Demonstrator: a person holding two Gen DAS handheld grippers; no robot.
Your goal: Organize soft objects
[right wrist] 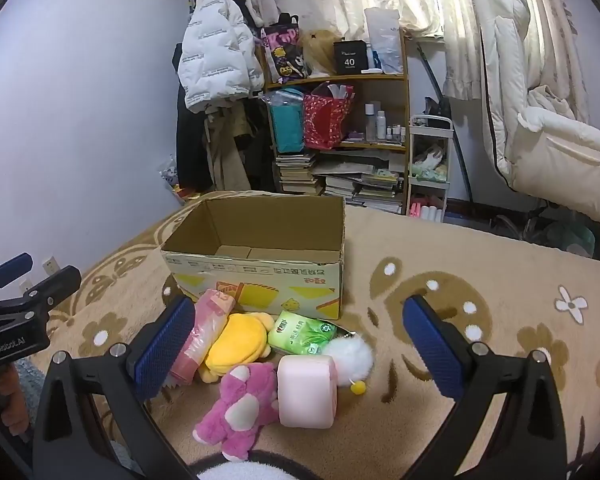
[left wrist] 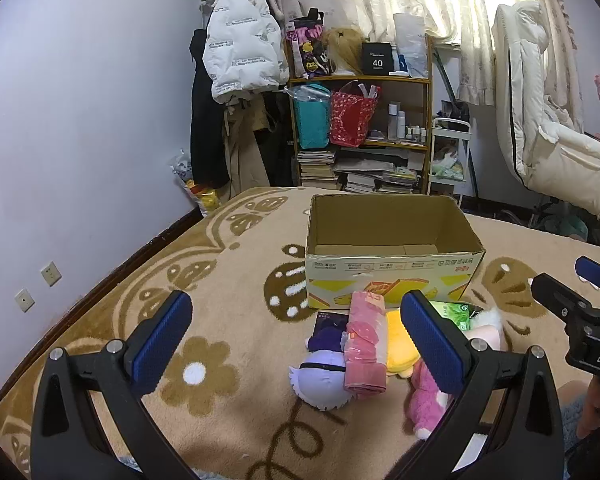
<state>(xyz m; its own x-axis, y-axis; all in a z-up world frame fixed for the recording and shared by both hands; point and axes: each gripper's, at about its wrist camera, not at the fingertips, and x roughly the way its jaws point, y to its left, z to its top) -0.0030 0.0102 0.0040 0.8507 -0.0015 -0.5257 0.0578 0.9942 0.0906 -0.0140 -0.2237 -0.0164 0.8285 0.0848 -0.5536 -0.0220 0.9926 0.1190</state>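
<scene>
An open cardboard box (left wrist: 392, 276) (right wrist: 260, 280) stands empty on a tan flower-pattern blanket. In front of it lies a pile of soft things: a pink plastic-wrapped roll (left wrist: 366, 344) (right wrist: 204, 328), a lilac plush (left wrist: 320, 380), a yellow plush (right wrist: 238, 340), a pink bear plush (right wrist: 240, 404) (left wrist: 424, 400), a pink sponge block (right wrist: 308, 390), a green tissue pack (right wrist: 302, 332) and a white pompom (right wrist: 350, 356). My left gripper (left wrist: 296, 344) is open and empty, just short of the pile. My right gripper (right wrist: 300, 352) is open and empty over the pile.
A wooden shelf (left wrist: 360, 120) with bags, bottles and stacked books stands behind the bed. Coats (left wrist: 240, 48) hang at its left. A white quilt (left wrist: 540, 120) hangs at the right. A wall (left wrist: 80, 120) with sockets runs along the left.
</scene>
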